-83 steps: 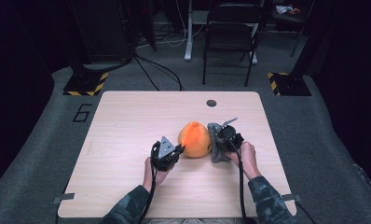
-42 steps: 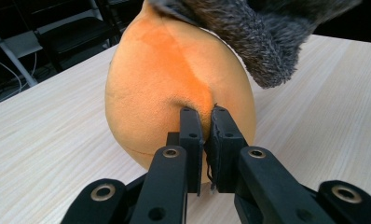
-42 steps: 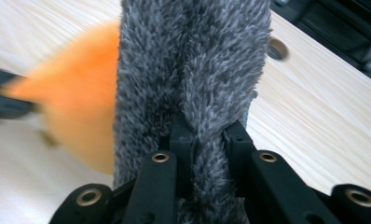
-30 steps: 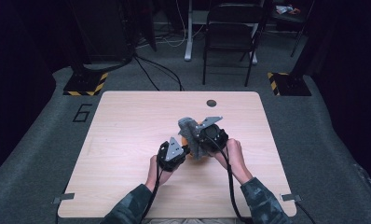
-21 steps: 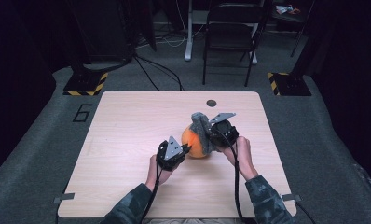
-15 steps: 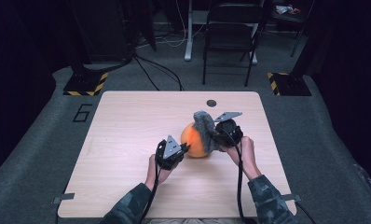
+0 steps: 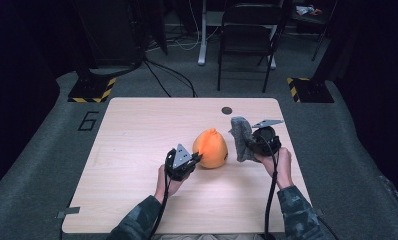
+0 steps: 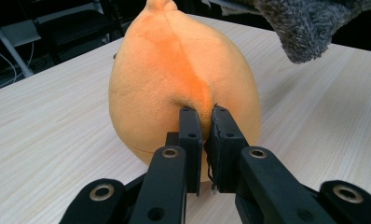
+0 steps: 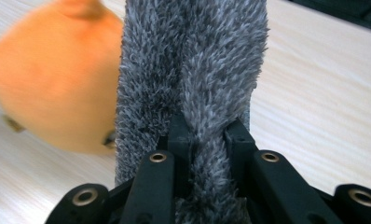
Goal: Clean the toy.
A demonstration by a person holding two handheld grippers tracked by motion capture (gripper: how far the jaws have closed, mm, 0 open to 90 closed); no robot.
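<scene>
An orange plush toy [image 7: 211,149] shaped like a round fruit sits near the middle of the wooden table [image 7: 137,140]. My left gripper [image 7: 196,159] is shut on a pinch of the orange plush [image 8: 183,79] at its near left side. My right gripper [image 7: 248,143] holds a grey fuzzy cloth [image 7: 241,136] just right of the plush, lifted off the table. In the right gripper view the grey cloth [image 9: 193,70] fills the gap between the jaws, with the orange plush [image 9: 53,79] behind it at left.
A small dark round inset [image 7: 227,110] lies near the table's far edge. A black chair [image 7: 249,40] and cables stand beyond the table. Bare tabletop spreads to the left and along the front.
My right gripper has carried the grey cloth off the top of the orange plush and out to its right side. The left gripper has stayed pinched on the plush.
</scene>
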